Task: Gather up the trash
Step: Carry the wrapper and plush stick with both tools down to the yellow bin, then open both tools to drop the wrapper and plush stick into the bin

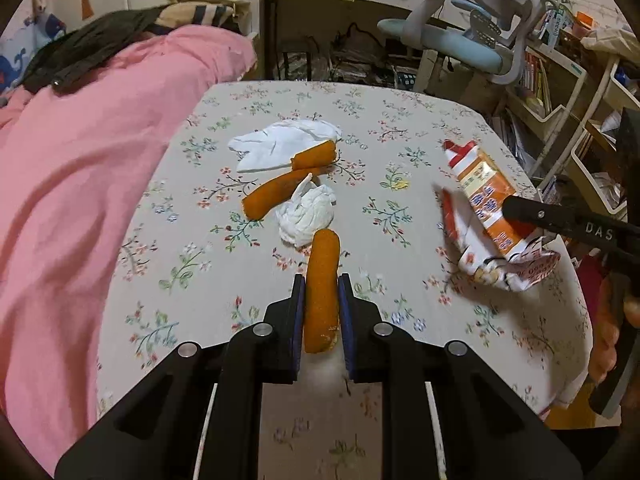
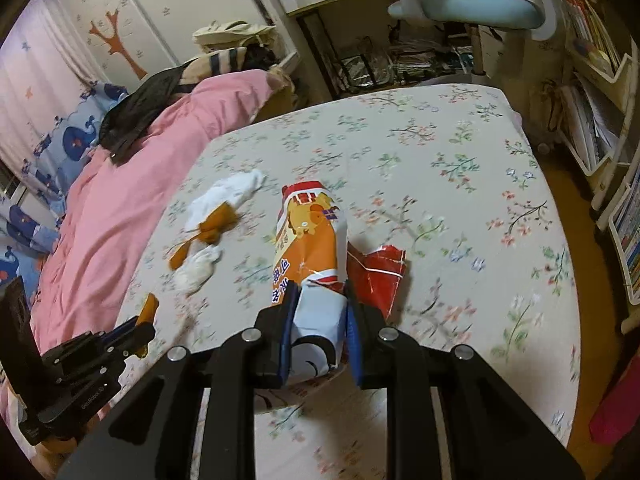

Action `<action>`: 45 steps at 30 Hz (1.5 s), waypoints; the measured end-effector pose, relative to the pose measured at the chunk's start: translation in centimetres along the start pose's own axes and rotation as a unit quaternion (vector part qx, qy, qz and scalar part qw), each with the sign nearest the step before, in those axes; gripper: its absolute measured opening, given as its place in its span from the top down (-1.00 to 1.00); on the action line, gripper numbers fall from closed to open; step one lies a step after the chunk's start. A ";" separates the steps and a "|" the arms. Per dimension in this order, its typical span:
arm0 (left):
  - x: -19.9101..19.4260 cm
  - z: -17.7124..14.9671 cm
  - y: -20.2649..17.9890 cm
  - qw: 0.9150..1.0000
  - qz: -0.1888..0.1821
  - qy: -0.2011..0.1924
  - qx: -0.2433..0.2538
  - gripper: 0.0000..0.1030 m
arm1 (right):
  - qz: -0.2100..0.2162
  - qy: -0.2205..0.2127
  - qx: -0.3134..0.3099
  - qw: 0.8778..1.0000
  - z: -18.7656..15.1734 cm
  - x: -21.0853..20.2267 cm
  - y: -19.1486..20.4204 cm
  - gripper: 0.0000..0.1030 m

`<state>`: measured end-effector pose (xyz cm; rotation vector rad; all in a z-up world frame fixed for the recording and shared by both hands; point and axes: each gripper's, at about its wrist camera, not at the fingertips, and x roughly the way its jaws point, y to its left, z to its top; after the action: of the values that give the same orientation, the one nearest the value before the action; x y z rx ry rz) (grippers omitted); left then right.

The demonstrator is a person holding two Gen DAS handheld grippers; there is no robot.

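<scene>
— Peel status? Left gripper (image 1: 321, 284) clamped on an orange peel strip (image 1: 322, 288), lengthwise between its pads, just this side of the crumpled tissue (image 1: 306, 214).

— And the other? Right gripper (image 2: 320, 292) pinched on the torn snack wrapper (image 2: 310, 240), right of that tissue, apparently raised above the floral tablecloth (image 2: 460, 168) — both probably held for carrying off.

— Remaining? Two peels (image 1: 280, 192) and a flat tissue (image 1: 280, 142) beyond it.

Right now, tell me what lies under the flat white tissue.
One end of an orange peel strip lies on the flat white tissue; beneath shows only floral tablecloth. Anything under it is hidden.
</scene>
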<state>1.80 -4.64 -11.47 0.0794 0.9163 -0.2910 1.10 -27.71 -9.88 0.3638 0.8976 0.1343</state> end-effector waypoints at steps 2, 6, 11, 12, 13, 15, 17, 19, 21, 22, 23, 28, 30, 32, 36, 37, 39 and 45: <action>-1.1 -0.6 -0.2 1.000 0.009 -0.008 0.005 0.69 | 0.006 -0.004 -0.007 1.000 -0.4 -0.8 0.7 0.56; -3.7 -1.8 -0.6 0.999 0.023 -0.027 0.013 0.69 | 0.018 -0.022 -0.020 0.999 -1.2 -2.8 2.0 0.56; -6.7 -3.0 -0.9 0.998 0.035 -0.047 0.022 0.69 | 0.042 -0.045 -0.017 0.998 -3.3 -5.7 3.4 0.56; -7.2 -3.2 -1.0 0.998 0.037 -0.050 0.024 0.69 | 0.043 -0.050 -0.021 0.998 -3.9 -6.2 3.7 0.56; -7.7 -3.4 -1.1 0.998 0.037 -0.053 0.026 0.69 | 0.046 -0.054 -0.023 0.997 -4.3 -6.6 4.0 0.56; -8.9 -3.9 -1.3 0.997 0.040 -0.060 0.032 0.69 | 0.048 -0.059 -0.026 0.997 -5.5 -7.4 4.5 0.56; -9.8 -4.3 -1.6 0.997 0.040 -0.064 0.034 0.69 | 0.055 -0.059 -0.027 0.996 -6.9 -8.1 4.9 0.56; -10.7 -4.8 -1.8 0.997 0.038 -0.065 0.035 0.69 | 0.063 -0.057 -0.027 0.996 -8.3 -8.6 5.1 0.56; -11.4 -5.2 -2.0 0.996 0.036 -0.067 0.037 0.69 | 0.064 -0.050 -0.036 0.996 -10.2 -9.0 5.8 0.56; -11.8 -5.5 -2.1 0.996 0.034 -0.067 0.037 0.69 | 0.068 -0.043 -0.040 0.996 -11.3 -9.2 6.1 0.56; -12.1 -5.7 -2.2 0.996 0.034 -0.067 0.038 0.69 | 0.071 -0.036 -0.043 0.996 -12.0 -9.2 6.3 0.56; -13.7 -7.1 -2.6 0.996 0.030 -0.068 0.041 0.69 | 0.083 0.024 -0.063 0.994 -16.8 -8.6 7.7 0.56; -14.5 -7.8 -2.8 0.996 0.028 -0.068 0.041 0.69 | 0.082 0.056 -0.076 0.992 -18.8 -8.0 8.4 0.56; -15.0 -8.3 -3.0 0.997 0.026 -0.065 0.039 0.69 | 0.075 0.081 -0.088 0.990 -20.2 -7.3 9.0 0.56; -15.6 -9.7 -3.2 0.997 0.024 -0.059 0.039 0.69 | 0.060 0.124 -0.096 0.986 -22.1 -5.8 9.5 0.32; -15.8 -10.2 -3.3 0.997 0.023 -0.056 0.038 0.69 | 0.053 0.122 -0.096 0.986 -22.3 -5.7 9.4 0.15; -16.0 -10.9 -3.3 0.998 0.020 -0.051 0.037 0.69 | 0.044 0.110 -0.093 0.989 -22.3 -6.0 9.2 0.01; -15.9 -13.1 -3.5 0.999 0.015 -0.032 0.034 0.69 | 0.002 0.047 -0.042 0.998 -21.5 -7.8 7.2 -0.21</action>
<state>-18.39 -2.10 -6.69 0.1468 0.8411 -0.2951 -20.33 -17.66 -13.69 0.2829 0.9815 0.1944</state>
